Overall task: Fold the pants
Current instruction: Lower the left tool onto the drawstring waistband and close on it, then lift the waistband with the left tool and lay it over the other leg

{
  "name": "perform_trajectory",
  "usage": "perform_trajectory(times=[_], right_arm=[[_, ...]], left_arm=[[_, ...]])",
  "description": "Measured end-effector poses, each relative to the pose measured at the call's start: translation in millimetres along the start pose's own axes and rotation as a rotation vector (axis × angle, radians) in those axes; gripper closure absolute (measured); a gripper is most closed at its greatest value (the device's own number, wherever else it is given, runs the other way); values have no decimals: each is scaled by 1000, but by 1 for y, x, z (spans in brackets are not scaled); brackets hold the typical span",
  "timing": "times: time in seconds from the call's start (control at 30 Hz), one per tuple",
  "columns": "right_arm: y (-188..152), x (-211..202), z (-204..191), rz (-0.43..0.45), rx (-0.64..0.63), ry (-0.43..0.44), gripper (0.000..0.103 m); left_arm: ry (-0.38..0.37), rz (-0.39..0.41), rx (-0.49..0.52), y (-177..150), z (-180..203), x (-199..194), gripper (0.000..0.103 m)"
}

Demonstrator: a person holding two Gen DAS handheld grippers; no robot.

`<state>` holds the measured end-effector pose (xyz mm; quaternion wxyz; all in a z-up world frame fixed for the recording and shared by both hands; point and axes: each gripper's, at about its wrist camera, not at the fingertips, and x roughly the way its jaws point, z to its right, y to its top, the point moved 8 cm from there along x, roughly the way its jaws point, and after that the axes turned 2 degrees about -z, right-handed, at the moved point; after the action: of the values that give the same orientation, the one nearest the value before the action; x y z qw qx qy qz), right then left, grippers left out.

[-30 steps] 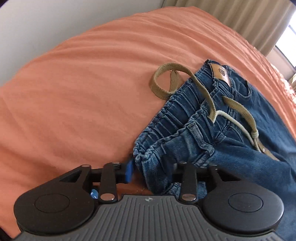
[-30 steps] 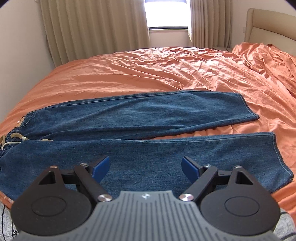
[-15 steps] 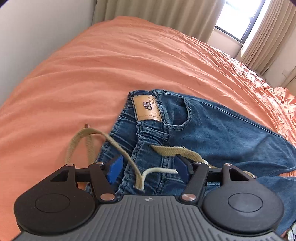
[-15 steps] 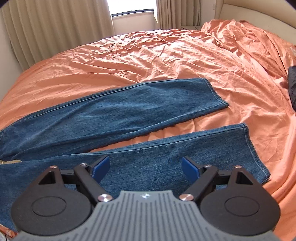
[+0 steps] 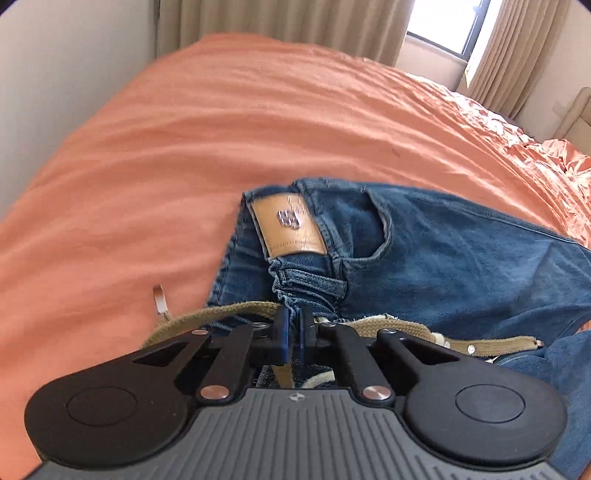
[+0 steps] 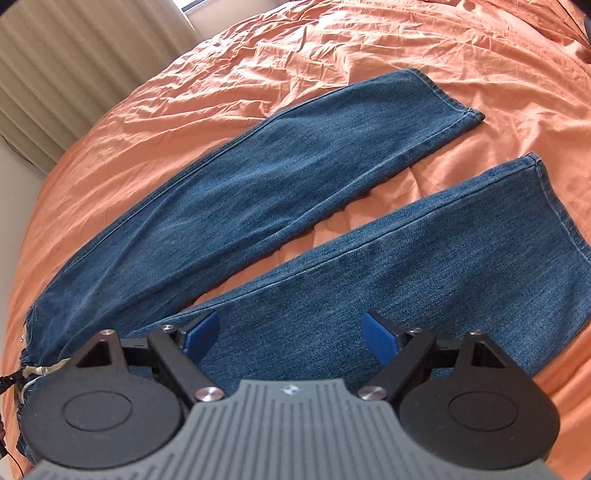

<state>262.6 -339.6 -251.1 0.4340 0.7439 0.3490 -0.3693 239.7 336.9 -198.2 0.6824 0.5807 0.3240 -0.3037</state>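
Observation:
Blue jeans (image 5: 443,258) lie flat on an orange bed, with a tan leather patch (image 5: 288,225) on the waistband and a khaki belt (image 5: 406,326) threaded loosely through it. My left gripper (image 5: 293,332) sits at the waistband just below the patch. Its jaws are closing, and the blue pads pinch a bunched fold of waistband denim. In the right wrist view both legs spread apart, the far leg (image 6: 295,166) and the near leg (image 6: 406,266). My right gripper (image 6: 291,334) hangs open above the near leg, nothing between its fingers.
The orange sheet (image 6: 369,44) is wrinkled beyond the legs and smooth left of the waistband (image 5: 166,166). A wall (image 5: 55,74) borders the bed on the left. Beige curtains (image 5: 295,18) and a window (image 5: 439,26) stand behind.
My left gripper moved from the waistband's end to below the leather patch and shut on the denim. My right gripper sank toward the near leg, rolled, and stayed open.

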Motion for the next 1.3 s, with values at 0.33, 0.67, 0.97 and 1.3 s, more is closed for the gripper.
perform_trajectory(times=[0.33,0.67,0.97,1.3], right_arm=[[-1,-4,2,7,-7,-14,22],[2,-35,13,53,-8,-15,22],[20,-95,26,113,-112,-22,22],[51,-180,54,195,-127,-53,28]], left_arm=[[400,-83,118,-15,-22,53,103],[328,-1,104,-1,-12,-8,92],[144,-93,578,-51,72,-76,76],[50,-418,1001,-156,122,-74,52]])
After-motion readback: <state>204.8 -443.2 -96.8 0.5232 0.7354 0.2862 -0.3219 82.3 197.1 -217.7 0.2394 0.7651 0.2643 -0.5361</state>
